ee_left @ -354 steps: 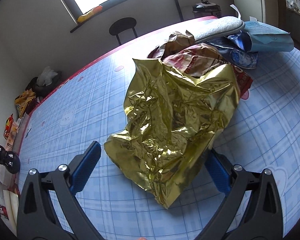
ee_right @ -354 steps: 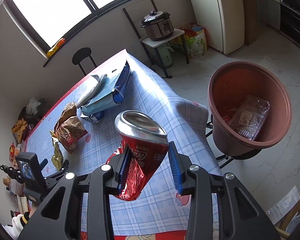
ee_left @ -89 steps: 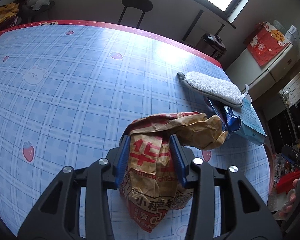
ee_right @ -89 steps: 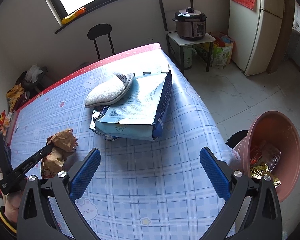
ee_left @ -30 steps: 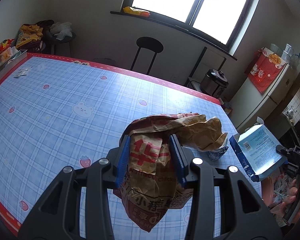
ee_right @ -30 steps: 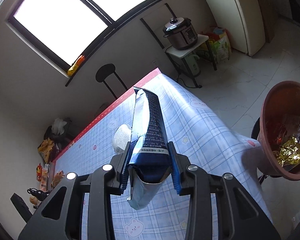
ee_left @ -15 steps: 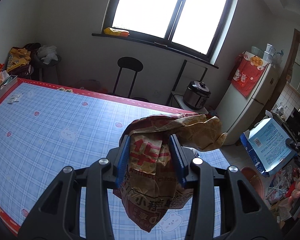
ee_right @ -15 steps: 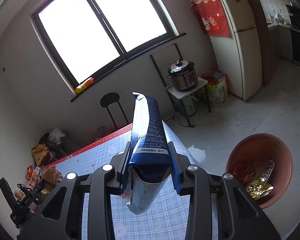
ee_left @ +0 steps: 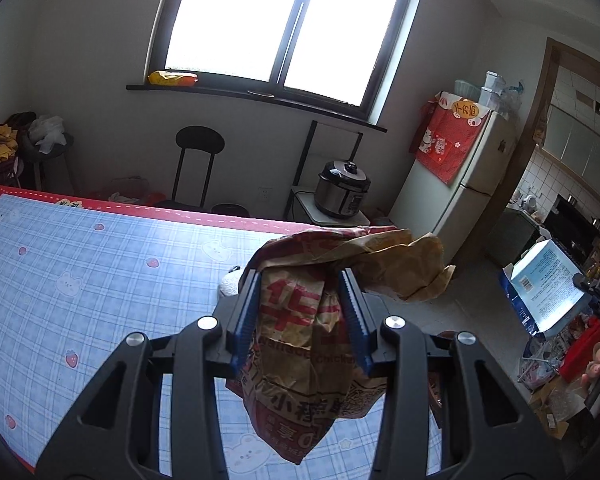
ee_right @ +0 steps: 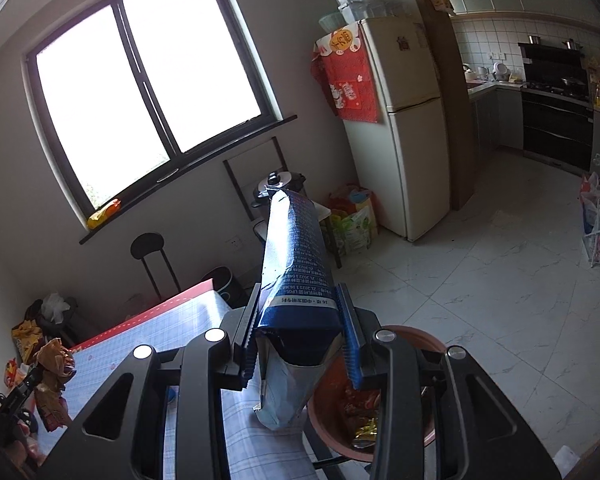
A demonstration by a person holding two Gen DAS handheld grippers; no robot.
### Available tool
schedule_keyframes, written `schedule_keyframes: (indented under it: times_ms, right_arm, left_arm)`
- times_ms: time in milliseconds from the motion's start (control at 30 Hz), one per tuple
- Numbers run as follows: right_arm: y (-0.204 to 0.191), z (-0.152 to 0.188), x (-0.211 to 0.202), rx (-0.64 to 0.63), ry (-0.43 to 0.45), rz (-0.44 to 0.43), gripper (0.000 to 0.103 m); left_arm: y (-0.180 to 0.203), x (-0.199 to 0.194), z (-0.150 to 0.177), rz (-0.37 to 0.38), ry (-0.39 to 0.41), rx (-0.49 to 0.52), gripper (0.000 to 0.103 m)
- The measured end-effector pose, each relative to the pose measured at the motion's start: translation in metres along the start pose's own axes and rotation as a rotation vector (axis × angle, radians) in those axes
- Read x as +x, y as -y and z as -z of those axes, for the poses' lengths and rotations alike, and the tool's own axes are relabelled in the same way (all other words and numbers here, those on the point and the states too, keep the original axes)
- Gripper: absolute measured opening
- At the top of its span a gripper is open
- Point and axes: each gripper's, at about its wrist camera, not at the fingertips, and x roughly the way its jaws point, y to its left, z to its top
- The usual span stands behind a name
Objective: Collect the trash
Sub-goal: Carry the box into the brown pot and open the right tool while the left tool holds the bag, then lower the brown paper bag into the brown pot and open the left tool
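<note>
My left gripper is shut on a crumpled brown and red paper food bag and holds it in the air above the blue checked table. My right gripper is shut on a flattened blue carton and holds it above the brown plastic basin, which holds gold foil and other wrappers. The carton also shows at the far right of the left wrist view. The paper bag shows at the far left of the right wrist view.
A white slipper lies on the table behind the bag. A black stool, a rice cooker on a small stand and a fridge stand beyond the table. Tiled floor spreads to the right.
Both grippers have risen and tilted up with their loads. The right gripper with the carton has moved over the basin. The left gripper still holds the paper bag over the table.
</note>
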Motion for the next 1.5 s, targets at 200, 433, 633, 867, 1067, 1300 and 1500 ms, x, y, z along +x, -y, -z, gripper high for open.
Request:
schedule_keyframes:
  times_ms: [200, 433, 633, 867, 1067, 1300, 1500]
  right_arm:
    - [0.036, -0.015, 0.015, 0.006, -0.006, 0.034, 0.035]
    - [0.039, -0.026, 0.02, 0.011, 0.035, 0.016, 0.074]
    - [0.034, -0.03, 0.003, -0.031, 0.07, 0.111, 0.097]
    - [0.039, -0.024, -0.018, -0.009, 0.046, 0.156, 0.097]
    - [0.044, -0.016, -0.037, 0.006, 0.036, 0.177, 0.097]
    - [0.061, -0.007, -0.06, -0.004, 0.032, 0.227, 0.097]
    - [0.093, -0.002, -0.076, 0.002, 0.022, 0.28, 0.097]
  left_arm:
    - [0.027, 0.003, 0.004, -0.012, 0.003, 0.013, 0.042]
    - [0.042, 0.007, 0.004, -0.017, 0.0, 0.032, 0.042]
    - [0.047, 0.014, -0.005, 0.011, -0.001, 0.069, 0.043]
    - [0.069, 0.023, -0.01, 0.084, -0.01, 0.125, 0.043]
    - [0.112, 0.037, -0.007, 0.175, -0.038, 0.197, 0.043]
    - [0.195, 0.062, -0.002, 0.316, -0.067, 0.299, 0.043]
    - [0.281, 0.092, 0.014, 0.426, -0.106, 0.362, 0.043]
